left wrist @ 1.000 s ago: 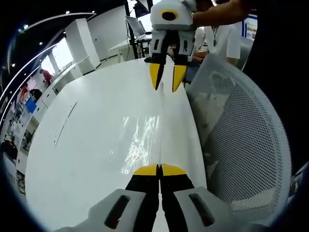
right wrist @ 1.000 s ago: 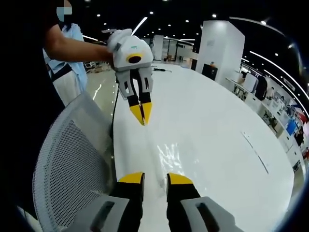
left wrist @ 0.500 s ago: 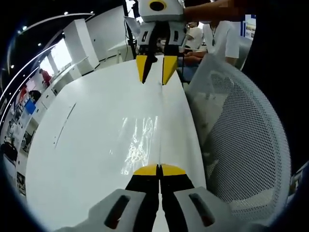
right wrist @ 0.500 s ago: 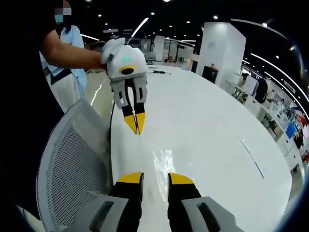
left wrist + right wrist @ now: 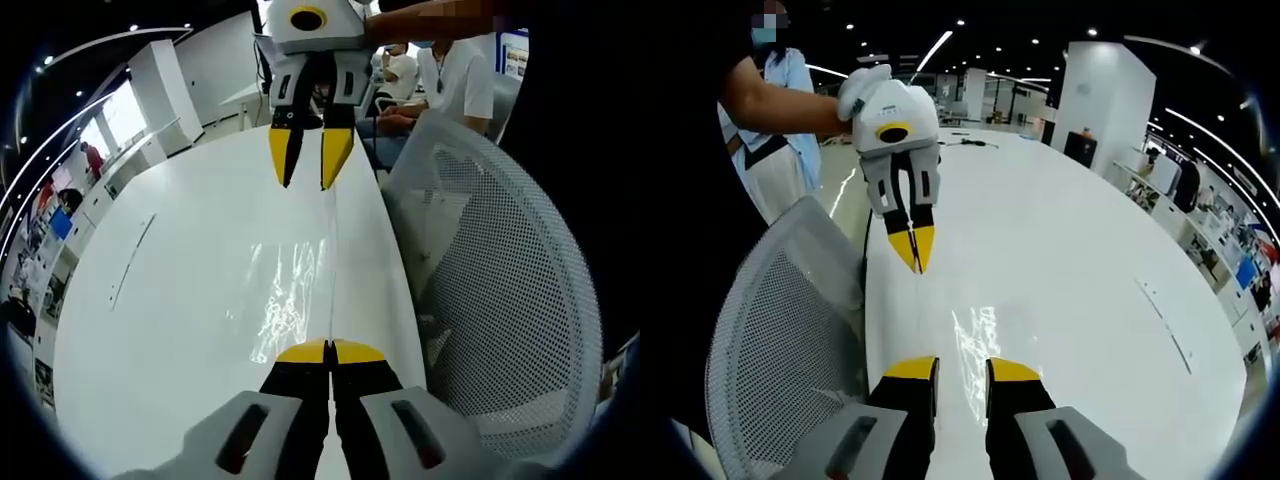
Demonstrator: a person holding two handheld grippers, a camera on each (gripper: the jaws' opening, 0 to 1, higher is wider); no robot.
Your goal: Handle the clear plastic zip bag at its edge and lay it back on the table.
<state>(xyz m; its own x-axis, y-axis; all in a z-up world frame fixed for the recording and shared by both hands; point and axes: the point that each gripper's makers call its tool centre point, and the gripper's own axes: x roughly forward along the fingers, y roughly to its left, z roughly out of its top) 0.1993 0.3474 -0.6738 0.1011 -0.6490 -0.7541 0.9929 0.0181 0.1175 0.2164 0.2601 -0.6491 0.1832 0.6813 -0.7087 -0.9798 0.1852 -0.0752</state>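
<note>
The clear plastic zip bag (image 5: 292,292) lies flat on the white table (image 5: 160,330), showing mostly as glints; in the right gripper view the bag (image 5: 973,335) lies just ahead of my right jaws. My left gripper (image 5: 328,351) is shut, its yellow tips meeting on a thin straight line that looks like the bag's edge. My right gripper (image 5: 962,368) is open with nothing between its fingers. In the left gripper view the right gripper (image 5: 310,165) hangs above the far end of the bag. The left gripper (image 5: 911,250) points down near the table's edge.
A white mesh chair (image 5: 500,300) stands against the table's edge beside the bag, and the same chair (image 5: 780,340) fills the lower left of the right gripper view. A person's arm (image 5: 780,100) holds the left gripper. Other people sit beyond the table (image 5: 450,80).
The right gripper, still open, has drawn back and shifted left over the bag's far end. The left gripper has stayed shut in place, and the bag has not shifted.
</note>
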